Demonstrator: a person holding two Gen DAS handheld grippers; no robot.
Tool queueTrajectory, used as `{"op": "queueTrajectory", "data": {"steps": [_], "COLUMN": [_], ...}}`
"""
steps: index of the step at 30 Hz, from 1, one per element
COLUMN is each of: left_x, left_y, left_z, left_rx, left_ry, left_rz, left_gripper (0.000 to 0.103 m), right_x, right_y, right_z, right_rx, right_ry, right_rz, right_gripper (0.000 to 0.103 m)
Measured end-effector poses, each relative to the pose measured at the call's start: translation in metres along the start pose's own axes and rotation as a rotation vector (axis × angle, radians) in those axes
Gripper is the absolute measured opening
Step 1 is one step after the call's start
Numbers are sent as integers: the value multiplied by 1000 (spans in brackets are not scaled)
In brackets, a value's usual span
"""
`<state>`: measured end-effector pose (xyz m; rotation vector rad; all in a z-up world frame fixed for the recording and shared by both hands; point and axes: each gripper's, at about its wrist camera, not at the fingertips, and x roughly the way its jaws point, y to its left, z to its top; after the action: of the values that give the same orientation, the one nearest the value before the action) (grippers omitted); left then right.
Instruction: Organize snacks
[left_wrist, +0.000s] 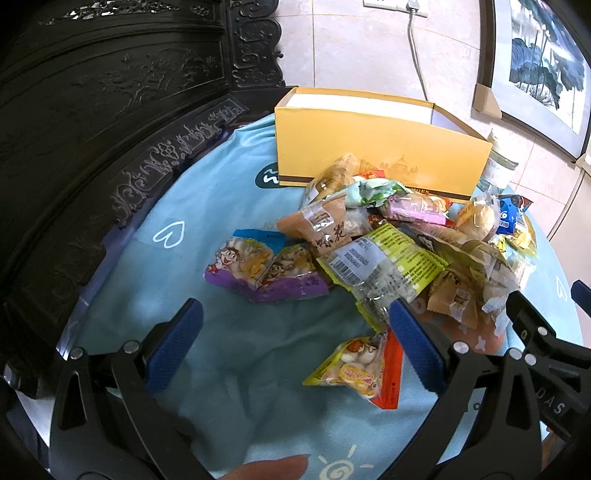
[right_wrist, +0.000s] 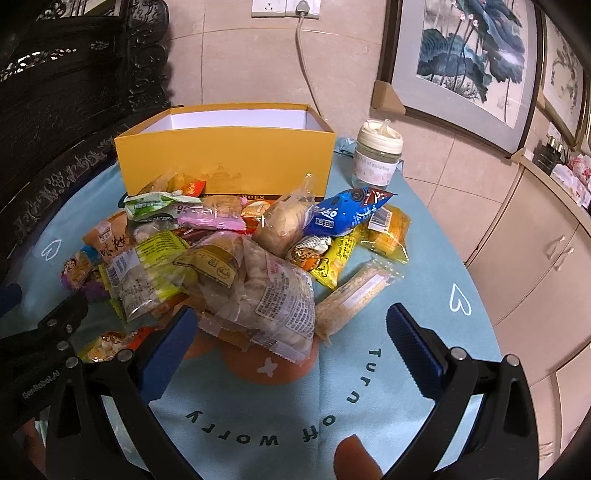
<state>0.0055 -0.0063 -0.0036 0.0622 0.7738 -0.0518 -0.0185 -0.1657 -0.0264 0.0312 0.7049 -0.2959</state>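
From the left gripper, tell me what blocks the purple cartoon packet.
Nothing visible does. The open left gripper faces the purple cartoon packet across bare blue tablecloth. A yellow-orange packet lies lower right, beside that path.

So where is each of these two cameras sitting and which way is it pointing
Left wrist: sits on the left gripper, looking forward over the open blue fingers at the snack pile's left side and yellow box; a fingertip shows at the bottom.
Right wrist: sits on the right gripper, open too, facing the pile's right side, the box and a lidded jar; a fingertip shows below.
Shared: the box, the pile, the blue tablecloth, and each other's gripper at the frame edge.
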Motion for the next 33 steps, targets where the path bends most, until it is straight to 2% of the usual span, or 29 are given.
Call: {"op": "queueTrajectory", "data": {"steps": [33], "left_x": [-5], "left_y": [3], "left_z": [3], "left_rx": [-13], "left_ry": [16], "left_rz": [-20], "left_gripper": [101], "right_x": [-7], "right_y": [-3], "right_z": [2], "right_rx": [-25], "right_ry": [-8], "right_rz": [4], "right_gripper": [102]}}
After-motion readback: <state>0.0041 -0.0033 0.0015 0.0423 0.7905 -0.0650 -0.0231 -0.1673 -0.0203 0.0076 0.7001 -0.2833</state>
